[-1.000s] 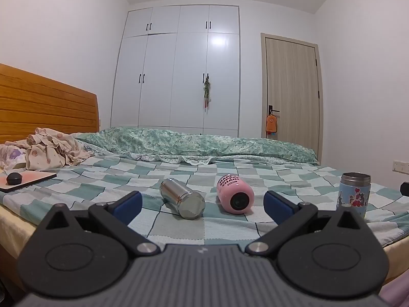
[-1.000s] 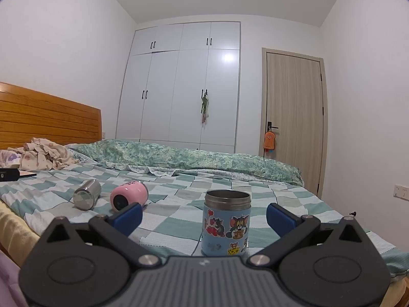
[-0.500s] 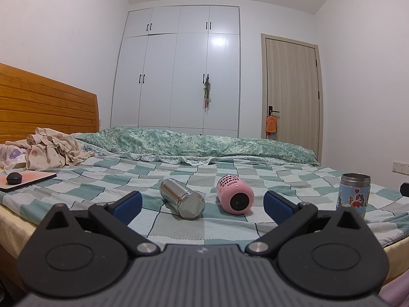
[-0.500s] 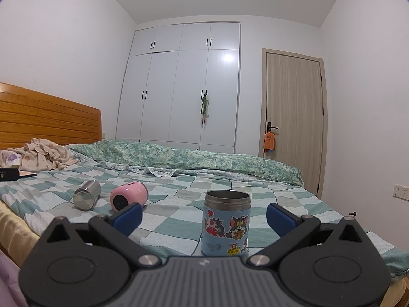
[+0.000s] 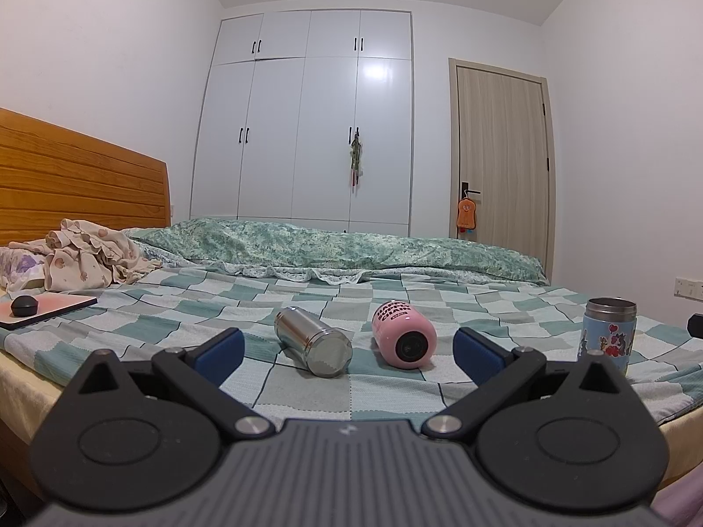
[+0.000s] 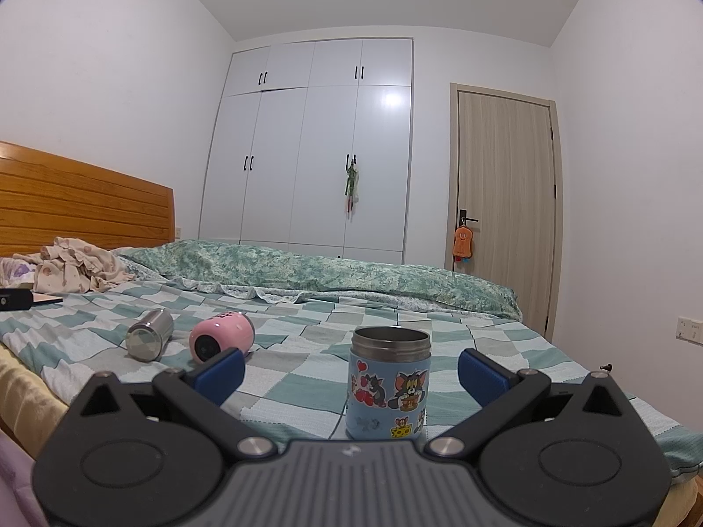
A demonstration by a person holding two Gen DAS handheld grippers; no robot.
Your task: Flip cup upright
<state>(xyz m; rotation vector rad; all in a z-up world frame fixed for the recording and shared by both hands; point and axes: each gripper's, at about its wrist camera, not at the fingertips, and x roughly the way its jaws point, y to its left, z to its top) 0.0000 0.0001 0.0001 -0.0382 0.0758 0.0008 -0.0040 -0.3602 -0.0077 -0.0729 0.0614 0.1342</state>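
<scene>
A steel cup (image 5: 313,342) and a pink cup (image 5: 402,340) lie on their sides on the checked bedsheet (image 5: 175,307), bases toward me. A blue cartoon cup (image 5: 608,333) stands upright at the right. My left gripper (image 5: 349,351) is open and empty, just short of the two lying cups. My right gripper (image 6: 350,366) is open and empty; the blue cartoon cup (image 6: 389,383) stands upright between its fingers' lines, just beyond them. In the right wrist view the steel cup (image 6: 149,339) and the pink cup (image 6: 222,336) lie to the left.
A green duvet (image 5: 342,246) is bunched along the far side of the bed. Crumpled clothes (image 5: 83,254) and a flat pad with a black round object (image 5: 24,305) lie at the left by the wooden headboard (image 5: 79,189). A wardrobe and a door stand behind.
</scene>
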